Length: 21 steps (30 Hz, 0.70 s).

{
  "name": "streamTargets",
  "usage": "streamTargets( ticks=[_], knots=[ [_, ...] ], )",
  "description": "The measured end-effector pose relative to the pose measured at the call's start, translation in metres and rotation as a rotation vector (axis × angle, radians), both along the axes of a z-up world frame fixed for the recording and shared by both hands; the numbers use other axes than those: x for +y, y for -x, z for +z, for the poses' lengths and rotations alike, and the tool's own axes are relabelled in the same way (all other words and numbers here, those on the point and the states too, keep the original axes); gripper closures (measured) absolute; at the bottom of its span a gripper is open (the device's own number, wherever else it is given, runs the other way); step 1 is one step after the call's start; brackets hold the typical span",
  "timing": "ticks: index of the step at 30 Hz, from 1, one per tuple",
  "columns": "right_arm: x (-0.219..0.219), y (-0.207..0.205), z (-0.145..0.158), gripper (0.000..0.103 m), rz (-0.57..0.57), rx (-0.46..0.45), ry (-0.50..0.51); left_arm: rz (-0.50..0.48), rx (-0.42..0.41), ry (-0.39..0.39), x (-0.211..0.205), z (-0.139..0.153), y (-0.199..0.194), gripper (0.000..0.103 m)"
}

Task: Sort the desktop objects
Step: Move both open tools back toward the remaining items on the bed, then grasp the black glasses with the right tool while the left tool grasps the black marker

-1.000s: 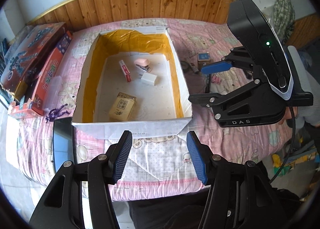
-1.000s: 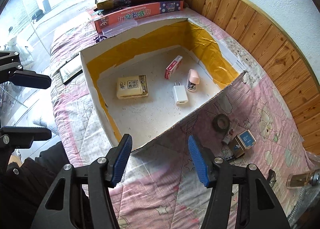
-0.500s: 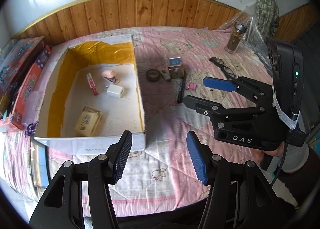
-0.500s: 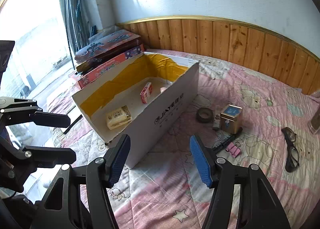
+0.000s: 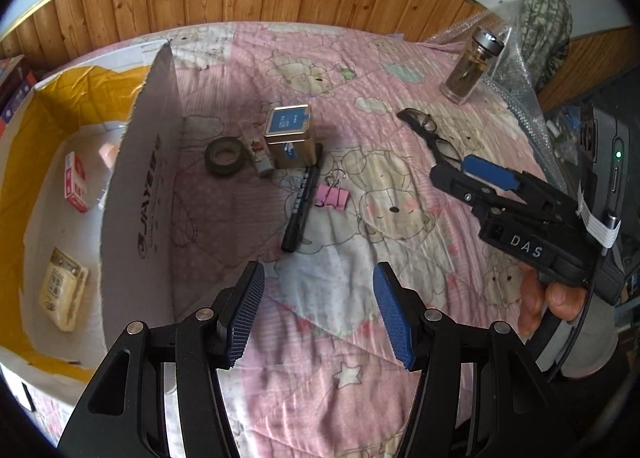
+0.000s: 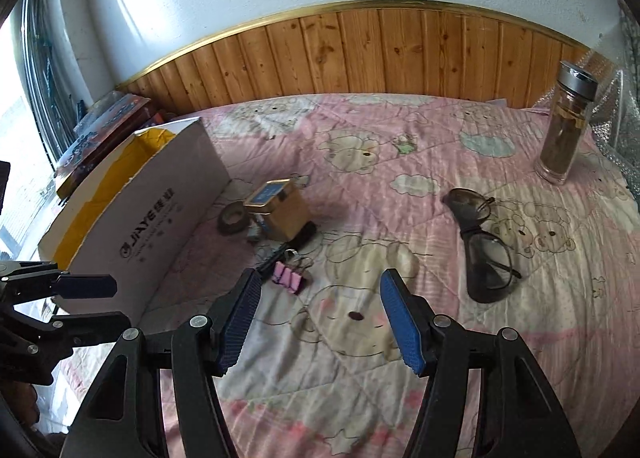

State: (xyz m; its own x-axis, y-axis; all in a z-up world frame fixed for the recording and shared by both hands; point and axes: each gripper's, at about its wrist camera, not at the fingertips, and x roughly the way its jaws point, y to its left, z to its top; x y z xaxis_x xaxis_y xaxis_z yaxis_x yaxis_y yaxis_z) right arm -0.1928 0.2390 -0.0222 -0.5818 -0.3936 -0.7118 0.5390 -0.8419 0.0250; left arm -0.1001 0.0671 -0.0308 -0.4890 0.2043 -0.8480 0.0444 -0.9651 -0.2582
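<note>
Here, I hold two tools over a bed covered with a pink quilt [image 6: 400, 161] printed with cartoon bears. My right tool [image 6: 320, 322] hovers low above the quilt, its blue-padded fingers spread apart with nothing between them. My left tool [image 5: 316, 314] is likewise spread and empty, and it hangs beside the white wall of a cardboard box [image 5: 136, 193] that stands on the left of the bed.

The loose things left to sort lie ahead of both tools. Closest to my right tool is a pink binder clip [image 6: 287, 278], lying just ahead of that tool's left finger and slightly to its left. A black marker pen [image 5: 301, 209] lies touching the clip on its left side; its long axis runs roughly away from me, angled a little to the right at the far end. Beyond these stands a gold tin with a blue lid [image 5: 289, 137], with a roll of dark tape [image 5: 223, 157] just beside it, nearer the box. A pair of glasses [image 6: 482, 246] lies well to the right, and a glass bottle [image 6: 566, 125] stands upright farther back on that side.

In my judgement the right tool is the nearer one to the clip and pen, and would need only a short forward and leftward reach. The box, which already holds several small items, sits to the left of everything.
</note>
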Motion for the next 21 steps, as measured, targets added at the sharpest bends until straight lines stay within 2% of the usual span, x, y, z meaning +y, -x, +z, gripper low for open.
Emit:
streamTargets(
  ticks=[7, 12, 14, 15, 17, 18, 19, 20, 21],
  knots=[
    [0.026, 0.086, -0.019, 0.031, -0.089, -0.032, -0.132, 0.051, -0.084, -0.023, -0.003, -0.042, 0.053, 0.044],
    [0.024, 0.133, -0.051, 0.031, -0.084, -0.066, -0.277, 0.092, -0.136, -0.023, -0.009, -0.074, 0.082, 0.044],
    [0.024, 0.146, -0.066, 0.031, -0.084, -0.081, -0.327, 0.083, -0.16, -0.049, -0.007, -0.087, 0.09, 0.044],
    [0.025, 0.15, -0.072, 0.031, -0.071, -0.099, -0.331, 0.084, -0.156, -0.045, -0.005, -0.091, 0.091, 0.044],
    [0.032, 0.155, -0.071, 0.035, -0.058, -0.117, -0.263, 0.066, -0.123, 0.01, 0.003, -0.09, 0.094, 0.047],
    [0.034, 0.158, -0.07, 0.04, -0.055, -0.118, -0.259, 0.058, -0.109, 0.032, 0.006, -0.089, 0.095, 0.054],
    [0.036, 0.16, -0.068, 0.049, -0.056, -0.116, -0.258, 0.049, -0.1, 0.044, 0.008, -0.088, 0.097, 0.061],
    [0.037, 0.161, -0.067, 0.053, -0.052, -0.119, -0.245, 0.033, -0.091, 0.038, 0.01, -0.087, 0.098, 0.079],
    [0.039, 0.163, -0.067, 0.06, -0.047, -0.129, -0.232, 0.018, -0.101, 0.021, 0.011, -0.087, 0.1, 0.087]
  ],
)
